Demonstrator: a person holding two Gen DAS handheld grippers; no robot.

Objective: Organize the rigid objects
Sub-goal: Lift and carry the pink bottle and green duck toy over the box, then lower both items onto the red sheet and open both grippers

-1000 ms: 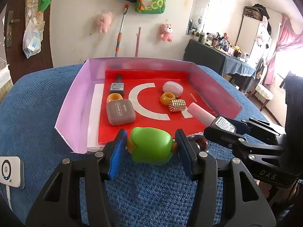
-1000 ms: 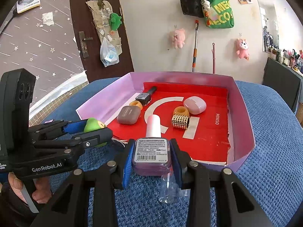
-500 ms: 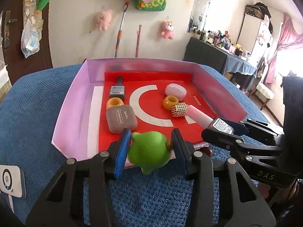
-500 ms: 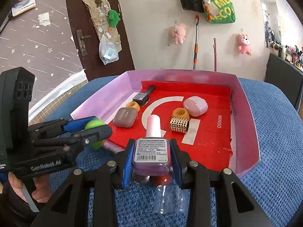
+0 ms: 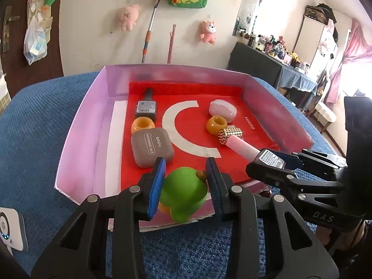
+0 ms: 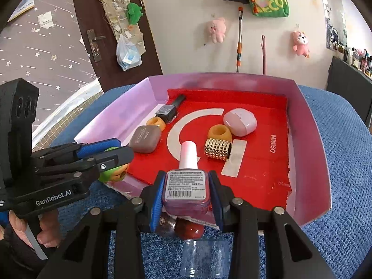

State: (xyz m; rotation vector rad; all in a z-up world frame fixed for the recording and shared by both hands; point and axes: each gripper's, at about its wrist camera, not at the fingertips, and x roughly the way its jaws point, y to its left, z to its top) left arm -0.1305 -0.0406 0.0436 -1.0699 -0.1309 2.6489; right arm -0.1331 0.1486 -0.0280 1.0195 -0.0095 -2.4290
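Note:
A green rubber toy [image 5: 183, 193] with orange parts sits between the blue pads of my left gripper [image 5: 185, 162]. The jaws are closing, and both pads press its sides. The toy is over the front edge of the pink-walled tray [image 5: 69, 139]. My right gripper [image 6: 187, 188] is shut on a pink nail polish bottle [image 6: 186, 183], label up, with its pale cap [image 6: 188, 154] pointing into the tray [image 6: 311, 139]. In the left wrist view the right gripper [image 5: 272, 160] reaches in from the right beside the toy.
On the tray's red lining lie a dark polish bottle [image 5: 146, 109], two orange rings [image 5: 142, 125], a grey-brown case [image 5: 152, 147], a pale pink case [image 5: 222, 110] and a gold studded cylinder [image 5: 230, 134]. A red round piece [image 6: 189, 229] and a clear cap [image 6: 202, 255] lie on the blue cloth.
Both grippers have moved forward to the tray. The left jaws have narrowed onto the green toy, which has gone from the cloth to above the tray's front edge.

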